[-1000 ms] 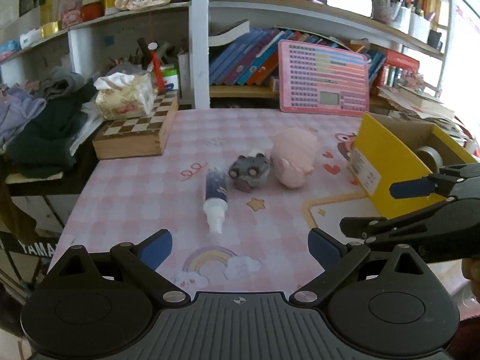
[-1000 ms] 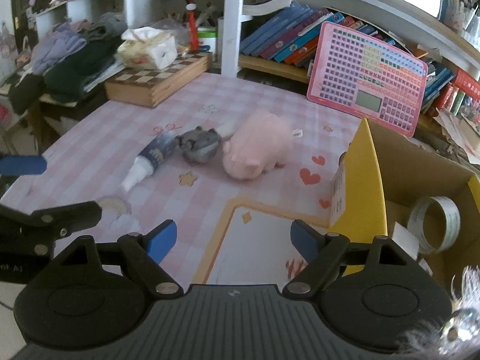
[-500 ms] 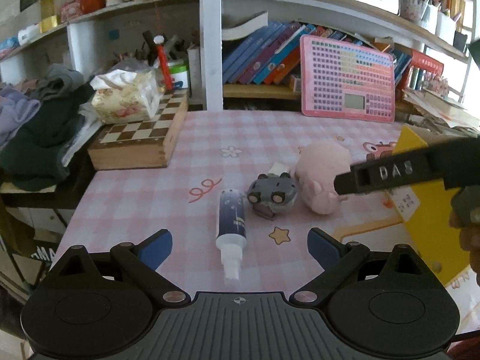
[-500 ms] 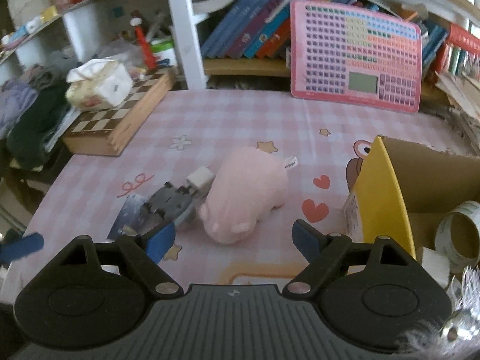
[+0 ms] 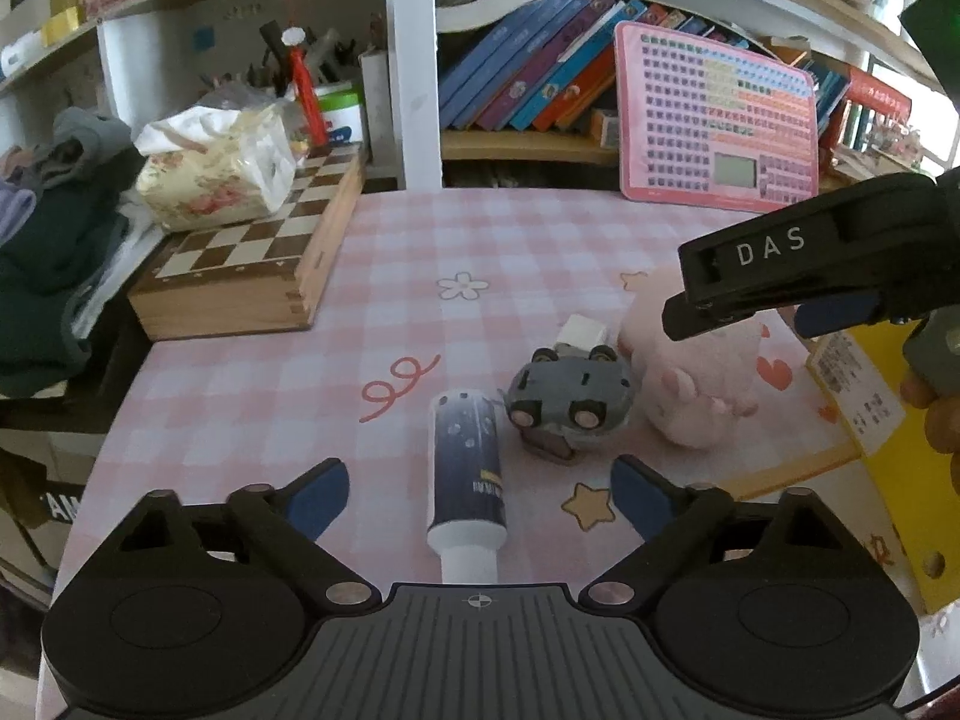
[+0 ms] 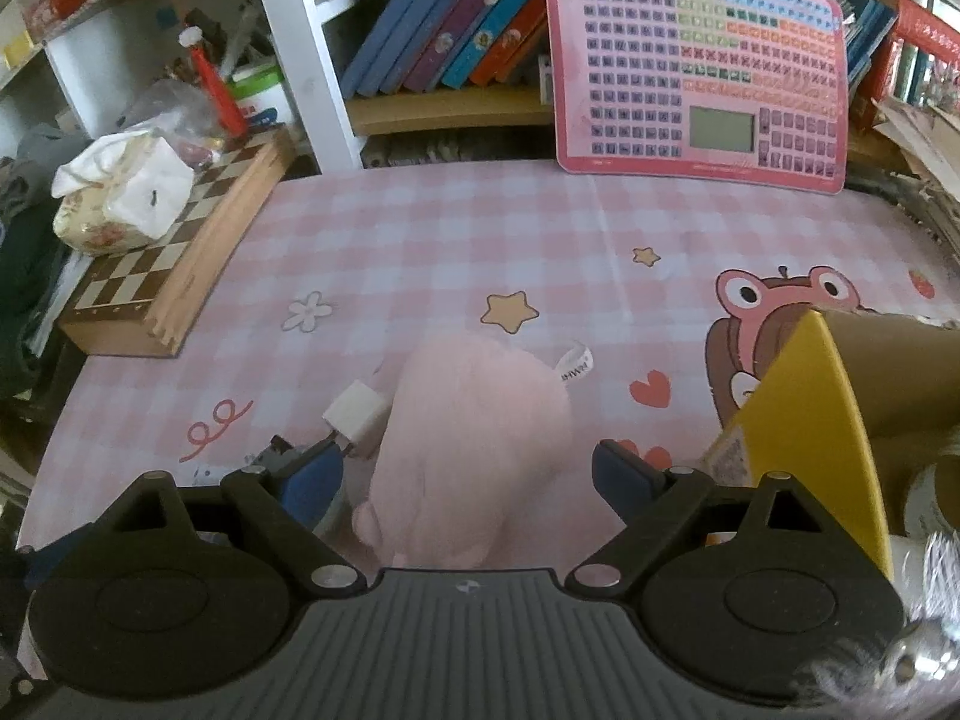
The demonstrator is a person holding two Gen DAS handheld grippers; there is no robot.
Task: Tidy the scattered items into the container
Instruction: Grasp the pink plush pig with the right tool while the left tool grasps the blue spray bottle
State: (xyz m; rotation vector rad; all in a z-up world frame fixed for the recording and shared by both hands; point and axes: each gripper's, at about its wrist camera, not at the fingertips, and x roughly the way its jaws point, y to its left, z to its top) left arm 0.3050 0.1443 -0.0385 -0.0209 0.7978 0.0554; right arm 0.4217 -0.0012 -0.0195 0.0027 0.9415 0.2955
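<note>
So both grabbers are lining up at once. The right gripper (image 6: 468, 477) hangs over the pink plush pig (image 6: 474, 450), low centre of its view, jaws opening with the pig between them but not pinched yet; best bet is dropping lower and squeezing the fat middle, since it's soft and squishy. The left gripper (image 5: 480, 492) is closing, its pads clear of the dark tube (image 5: 467, 468) between them, white cap nearest the camera. The yellow box (image 6: 822, 420) sits at right.
</note>
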